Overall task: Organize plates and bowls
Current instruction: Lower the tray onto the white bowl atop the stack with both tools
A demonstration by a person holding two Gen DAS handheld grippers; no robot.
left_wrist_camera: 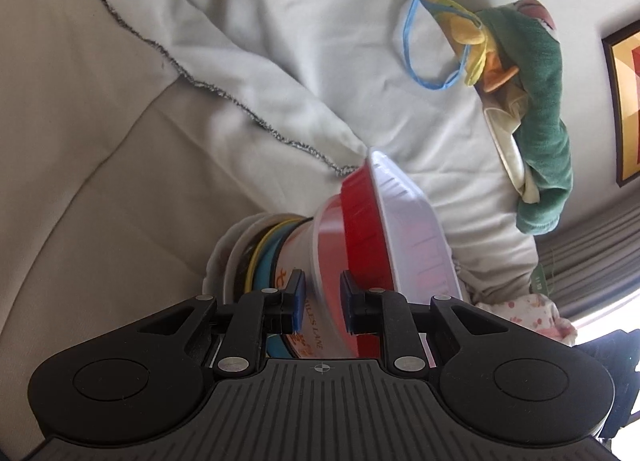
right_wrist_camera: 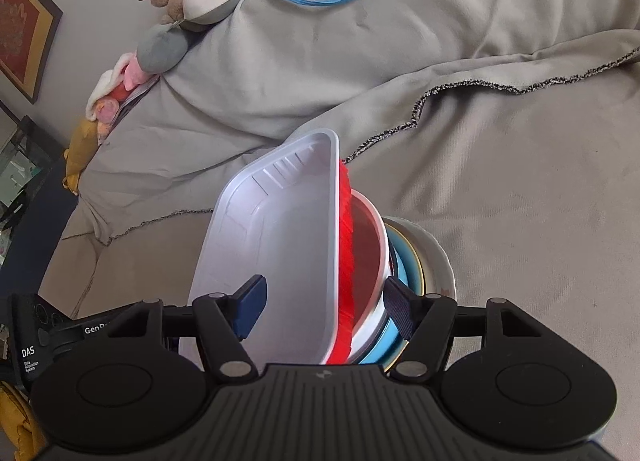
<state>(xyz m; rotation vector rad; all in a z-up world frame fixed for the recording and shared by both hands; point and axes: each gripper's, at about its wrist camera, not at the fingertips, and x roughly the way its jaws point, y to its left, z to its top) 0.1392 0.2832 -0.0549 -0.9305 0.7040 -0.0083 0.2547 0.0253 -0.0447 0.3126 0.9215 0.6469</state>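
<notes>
- Stack of dishes, one, seen edge-on over a bed (left_wrist_camera: 120,109): white tray (right_wrist_camera: 280,245) outermost, then red bowl (right_wrist_camera: 362,261), printed white bowl (left_wrist_camera: 308,261), blue plate (left_wrist_camera: 266,273), white plate (right_wrist_camera: 434,257) at the far end.
- Left gripper (left_wrist_camera: 320,301): jaws astride the printed white bowl's wall; contact not discernible.
- Right gripper (right_wrist_camera: 326,303): jaws spread wide across the stack, one pad inside the white tray, the other by the blue plate; grip not discernible.
- Blanket (right_wrist_camera: 500,181), one, dark-stitched edge running just behind the stack; open bedding on both sides.
- Soft toys (right_wrist_camera: 160,45), several, along the bed's far edge, well apart.
- Picture frames (left_wrist_camera: 624,101), two in left view.
</notes>
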